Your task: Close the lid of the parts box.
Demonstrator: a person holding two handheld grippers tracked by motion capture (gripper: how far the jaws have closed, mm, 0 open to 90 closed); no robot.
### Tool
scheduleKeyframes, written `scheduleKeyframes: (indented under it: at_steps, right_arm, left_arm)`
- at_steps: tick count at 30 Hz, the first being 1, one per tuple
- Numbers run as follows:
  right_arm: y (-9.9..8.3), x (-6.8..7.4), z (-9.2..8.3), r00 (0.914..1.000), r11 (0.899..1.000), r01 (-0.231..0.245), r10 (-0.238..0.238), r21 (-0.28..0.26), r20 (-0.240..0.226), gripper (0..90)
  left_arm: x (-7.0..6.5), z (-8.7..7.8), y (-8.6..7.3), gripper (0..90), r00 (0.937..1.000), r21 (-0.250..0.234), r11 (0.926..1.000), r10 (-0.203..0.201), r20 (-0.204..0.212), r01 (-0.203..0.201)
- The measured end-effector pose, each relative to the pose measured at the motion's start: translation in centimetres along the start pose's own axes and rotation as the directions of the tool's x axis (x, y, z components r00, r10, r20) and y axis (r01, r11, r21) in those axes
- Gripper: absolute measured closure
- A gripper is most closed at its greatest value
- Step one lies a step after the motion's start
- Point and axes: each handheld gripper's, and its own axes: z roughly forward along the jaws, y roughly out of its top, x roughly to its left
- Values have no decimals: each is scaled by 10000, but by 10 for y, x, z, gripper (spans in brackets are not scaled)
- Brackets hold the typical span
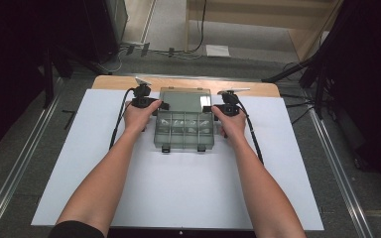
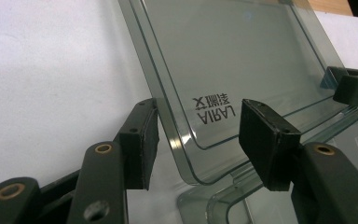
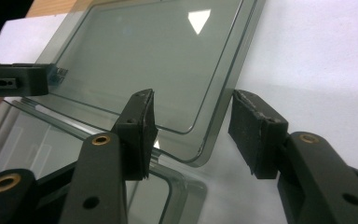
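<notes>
The open lid (image 2: 233, 60) of a clear box (image 1: 184, 130) is being straddled, unpinched, by spread left tool (image 2: 198, 140) and right tool (image 3: 191, 135).

What lies in the box's (image 1: 184, 130) compartments is too small and hazy to tell from above. In the left gripper view the lid's (image 2: 228, 60) far corners run off the top edge. Whether either gripper's pads touch the lid beside them cannot be told.

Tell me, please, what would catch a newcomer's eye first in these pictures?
A clear plastic compartment box sits mid-table on the white sheet, its lid swung open towards the far edge. The left claw and right claw flank that lid, their jaws straddling its side edges without clearly pinching.
</notes>
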Motion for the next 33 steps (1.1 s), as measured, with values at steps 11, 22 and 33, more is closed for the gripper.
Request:
scheduleKeyframes:
  at_steps: [11,22,33]
  right_arm:
    - [-1,5,-2,9975,9979,637,-635,-73,303,549]
    - [0,13,-11,9913,9912,1103,-1044,-725,807,635]
    - [0,19,-12,9868,9861,1370,-1276,-944,996,607]
  left_arm:
    - [-2,-4,0,579,9997,-287,9995,99,-205,-105]
    - [-7,-22,2,774,9975,-715,9957,566,-431,-596]
    - [-10,-27,-6,851,9871,-1085,9846,1267,-981,-1372]
